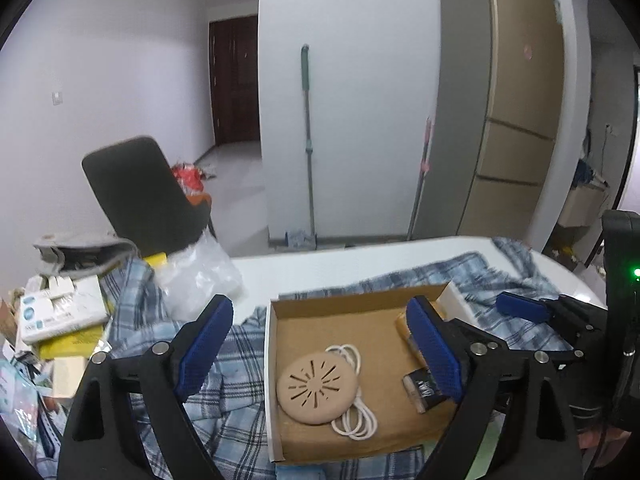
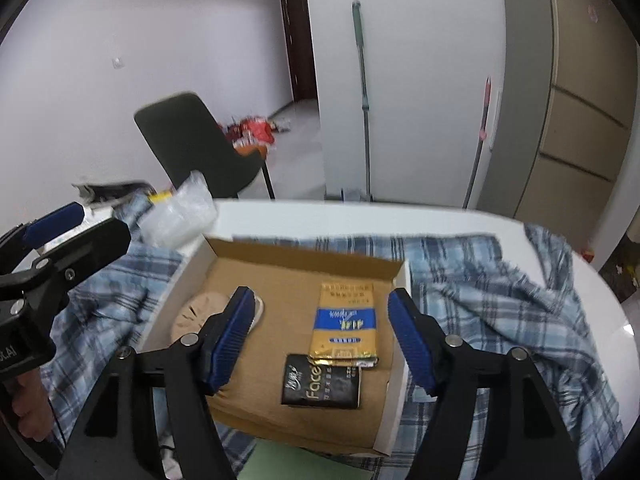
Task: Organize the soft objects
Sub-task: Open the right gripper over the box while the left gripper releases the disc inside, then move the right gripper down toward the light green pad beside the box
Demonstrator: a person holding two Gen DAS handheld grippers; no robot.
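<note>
Hovering: left gripper (image 1: 320,344) and right gripper (image 2: 320,336) hung spread and empty above the shallow brown cardboard box (image 2: 280,256).
Cloth: blue-and-white plaid fabric (image 2: 500,296) lay crumpled under and around the box.
Advice: pinching a raised fold beside the box seemed wiser than flat cloth.

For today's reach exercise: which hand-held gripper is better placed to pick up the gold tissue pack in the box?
Probably the right hand-held gripper: it is open, with the gold tissue pack between its fingers. The left hand-held gripper frames the round pad.
</note>
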